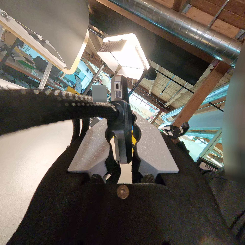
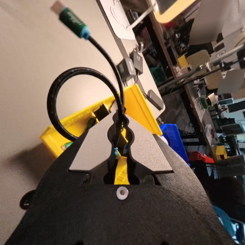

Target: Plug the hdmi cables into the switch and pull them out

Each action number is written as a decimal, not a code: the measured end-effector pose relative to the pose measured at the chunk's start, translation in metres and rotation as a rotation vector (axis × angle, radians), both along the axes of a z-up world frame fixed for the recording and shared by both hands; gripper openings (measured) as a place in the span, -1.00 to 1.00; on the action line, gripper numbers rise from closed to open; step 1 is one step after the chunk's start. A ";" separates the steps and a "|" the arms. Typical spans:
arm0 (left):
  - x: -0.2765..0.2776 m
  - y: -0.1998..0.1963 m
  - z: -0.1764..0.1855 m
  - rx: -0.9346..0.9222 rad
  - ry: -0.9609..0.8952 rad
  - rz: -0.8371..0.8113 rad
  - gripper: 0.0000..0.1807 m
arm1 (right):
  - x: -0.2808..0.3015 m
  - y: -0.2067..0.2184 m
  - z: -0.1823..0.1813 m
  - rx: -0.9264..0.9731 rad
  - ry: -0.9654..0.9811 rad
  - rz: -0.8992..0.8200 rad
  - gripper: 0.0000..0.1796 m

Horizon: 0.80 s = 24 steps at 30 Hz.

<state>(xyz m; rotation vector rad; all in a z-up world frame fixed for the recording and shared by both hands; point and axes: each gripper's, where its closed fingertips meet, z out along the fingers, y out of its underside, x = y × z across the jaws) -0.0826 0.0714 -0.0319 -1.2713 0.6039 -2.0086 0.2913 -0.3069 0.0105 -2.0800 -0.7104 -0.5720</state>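
Left gripper (image 1: 122, 133) pinched the grey switch (image 1: 121, 119) edge-on, raised toward a lamp (image 1: 127, 55); a braided cable (image 1: 55, 106) was plugged into its side. Right gripper (image 2: 121, 127) clamped a black cable (image 2: 84, 74), looped, green plug (image 2: 72, 21) free above. Yellow bin (image 2: 140, 106) sat behind on the table (image 2: 26, 66).

Grey switch (image 1: 121, 119) held upright, braided black cable (image 1: 53, 106) plugged in, looped green-plugged cable (image 2: 84, 82) (unplugged) raised
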 end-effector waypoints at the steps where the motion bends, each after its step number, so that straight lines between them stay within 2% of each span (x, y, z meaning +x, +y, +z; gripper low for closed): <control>1: 0.000 -0.001 0.000 0.006 0.000 0.004 -0.76 | 0.019 -0.007 -0.011 -0.033 0.030 -0.037 -0.93; 7: -0.002 -0.004 0.001 0.033 -0.001 0.021 -0.76 | 0.066 -0.037 -0.116 -0.308 0.183 -0.141 -0.94; 12: 0.000 -0.005 -0.001 0.045 0.014 0.018 -0.76 | 0.082 -0.047 -0.163 -0.535 0.019 -0.218 -0.93; 14: 0.001 -0.007 -0.001 0.049 0.020 0.010 -0.76 | 0.090 -0.049 -0.163 -0.572 -0.059 -0.278 -0.90; 16: 0.002 -0.008 -0.002 0.052 0.027 0.007 -0.76 | 0.095 -0.047 -0.150 -0.551 -0.105 -0.326 -0.69; 18: 0.003 -0.008 -0.003 0.055 0.036 0.004 -0.76 | 0.095 -0.046 -0.132 -0.512 -0.120 -0.365 -0.58; 24: 0.014 -0.015 -0.011 0.076 0.118 -0.001 -0.76 | 0.064 -0.025 -0.068 -0.354 -0.149 -0.417 -0.59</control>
